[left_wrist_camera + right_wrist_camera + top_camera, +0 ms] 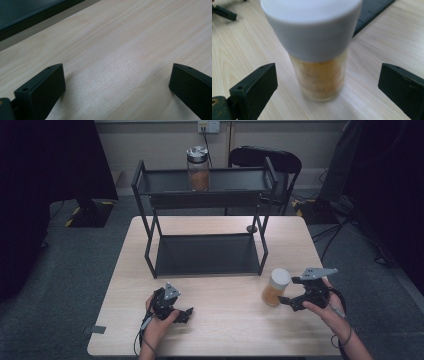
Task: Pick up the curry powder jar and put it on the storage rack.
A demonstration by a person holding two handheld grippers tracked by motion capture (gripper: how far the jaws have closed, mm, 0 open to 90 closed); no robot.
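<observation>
White-lidded jar [317,50]: a clear jar with a broad white lid and orange-yellow contents, standing upright on the wooden table, near its right front part in the high view [275,287], just in front of the rack's right front leg and apart from it.
Right gripper [286,301]: held in the person's right hand, pointing left at the jar. In the right gripper view its point sits midway [325,85]; the jaws stand wide apart, one on each side of the jar, with bare table between each jaw and the glass. Released, touching nothing.
Right hand [325,307]: wraps the gripper's body from behind, with a cable trailing back over the wrist.
Left gripper [187,314]: held low over the front left part of the table, well apart from the jar. In the left gripper view [116,82] its jaws are spread wide with only wood grain between them; it grasps nothing.
Left hand [157,317]: grips the left gripper from below, forearm coming in from the table's front edge.
Table [225,320]: light wood, rectangular.
Rack [205,255]: a black two-tier metal shelf on the far half of the table, its lower tier bare.
Metal-lidded jar [198,168]: clear glass with orange-brown contents, upright on the rack's upper tier.
Chair [265,160]: dark, behind the table.
</observation>
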